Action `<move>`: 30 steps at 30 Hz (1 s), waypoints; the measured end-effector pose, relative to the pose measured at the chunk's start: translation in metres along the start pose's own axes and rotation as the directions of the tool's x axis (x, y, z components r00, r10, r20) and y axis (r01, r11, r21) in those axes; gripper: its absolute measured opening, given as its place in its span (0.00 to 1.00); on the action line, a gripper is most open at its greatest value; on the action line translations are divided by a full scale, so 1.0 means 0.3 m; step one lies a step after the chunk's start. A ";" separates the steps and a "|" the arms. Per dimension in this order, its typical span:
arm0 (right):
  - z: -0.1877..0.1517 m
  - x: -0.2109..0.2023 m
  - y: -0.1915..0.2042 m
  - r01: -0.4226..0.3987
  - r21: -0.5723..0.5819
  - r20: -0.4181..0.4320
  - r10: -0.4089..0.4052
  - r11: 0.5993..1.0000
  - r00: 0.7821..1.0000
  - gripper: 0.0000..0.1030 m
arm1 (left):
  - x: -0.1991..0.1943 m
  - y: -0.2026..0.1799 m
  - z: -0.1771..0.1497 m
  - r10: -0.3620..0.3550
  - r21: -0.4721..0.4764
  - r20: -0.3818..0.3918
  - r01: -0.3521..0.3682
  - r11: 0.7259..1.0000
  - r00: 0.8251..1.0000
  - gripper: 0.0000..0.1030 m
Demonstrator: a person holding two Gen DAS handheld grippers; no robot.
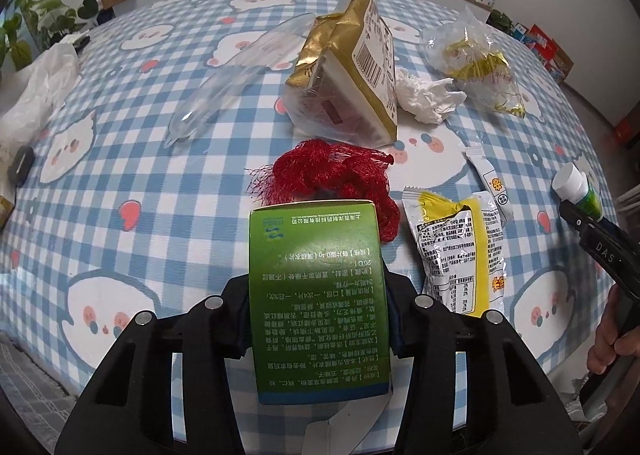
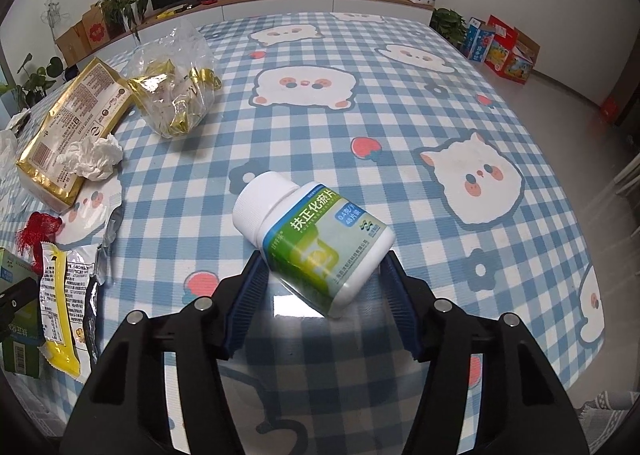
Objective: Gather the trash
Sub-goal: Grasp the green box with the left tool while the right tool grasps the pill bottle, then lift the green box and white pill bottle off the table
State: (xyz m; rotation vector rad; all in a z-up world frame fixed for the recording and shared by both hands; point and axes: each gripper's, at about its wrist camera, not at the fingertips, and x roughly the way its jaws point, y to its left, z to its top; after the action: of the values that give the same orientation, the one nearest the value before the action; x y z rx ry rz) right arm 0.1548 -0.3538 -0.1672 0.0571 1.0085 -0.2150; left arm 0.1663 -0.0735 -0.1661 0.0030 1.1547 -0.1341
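The left gripper (image 1: 318,295) clamps a green medicine box (image 1: 318,295) between its jaws, long axis running forward along the fingers, printed face up, above the near edge of the checked tablecloth (image 1: 160,175). Just beyond it lie a red mesh net (image 1: 332,175) and a yellow snack wrapper (image 1: 460,251). The right gripper (image 2: 324,279) pinches a white pill bottle (image 2: 316,247) by its body, tilted, cap pointing up-left. Toward the left edge, a clear plastic bag (image 2: 176,83) holds gold wrappers; a gold package (image 2: 68,135) has crumpled tissue (image 2: 94,157) lying on it.
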 end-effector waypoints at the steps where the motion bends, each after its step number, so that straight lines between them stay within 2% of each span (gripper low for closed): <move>1: 0.000 -0.003 0.001 -0.001 0.001 0.002 0.001 1.000 1.000 0.55 | -0.006 0.000 -0.002 0.002 0.001 0.004 -0.002 1.000 1.000 0.46; 30: -0.015 -0.119 0.021 -0.041 -0.013 0.088 0.042 0.999 0.995 0.55 | -0.131 0.002 -0.020 -0.009 0.028 0.081 0.006 1.000 0.997 0.46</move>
State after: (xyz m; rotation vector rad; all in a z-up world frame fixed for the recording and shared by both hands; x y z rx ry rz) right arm 0.1341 -0.3416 -0.1397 0.0578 0.9200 -0.1724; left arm 0.1453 -0.0683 -0.1326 0.0172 1.0714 -0.1554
